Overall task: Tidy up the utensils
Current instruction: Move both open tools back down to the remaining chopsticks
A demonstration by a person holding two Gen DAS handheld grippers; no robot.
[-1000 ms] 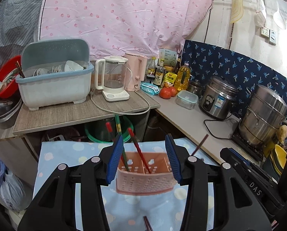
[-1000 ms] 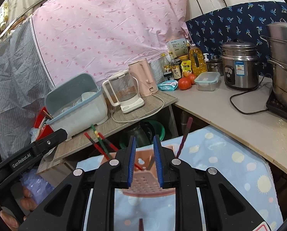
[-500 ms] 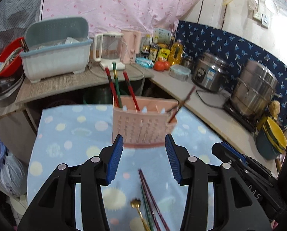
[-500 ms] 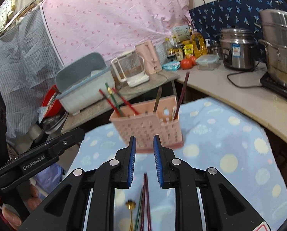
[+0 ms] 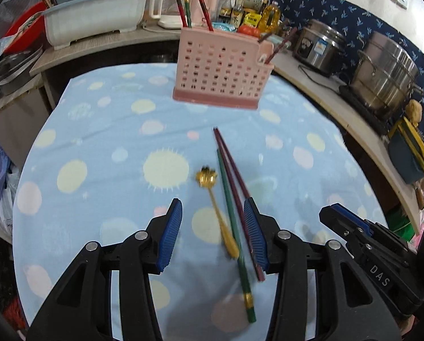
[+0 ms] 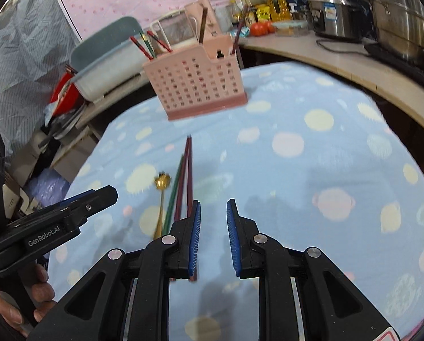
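Observation:
A pink perforated utensil basket [image 5: 221, 76] stands at the far side of the blue dotted cloth [image 5: 98, 142], with several chopsticks upright in it; it also shows in the right wrist view [image 6: 197, 85]. On the cloth lie a gold spoon [image 5: 216, 207], a green chopstick [image 5: 233, 221] and two dark red chopsticks [image 5: 231, 176]. My left gripper [image 5: 213, 227] is open and empty just above them. My right gripper [image 6: 213, 233] is open and empty, just right of the same red chopsticks [image 6: 186, 176], green chopstick [image 6: 175, 193] and spoon [image 6: 162, 190].
Behind the cloth a shelf holds a grey dish rack [image 5: 95, 20], a kettle [image 5: 166, 2], bottles and tomatoes. A counter on the right carries a rice cooker [image 5: 320, 45] and a steel pot [image 5: 388, 76]. The right gripper's body [image 5: 368, 250] sits at lower right.
Both grippers have pulled back from the basket and tilted down toward the cloth. The spoon and loose chopsticks now lie at the fingertips. The right jaws have opened wider.

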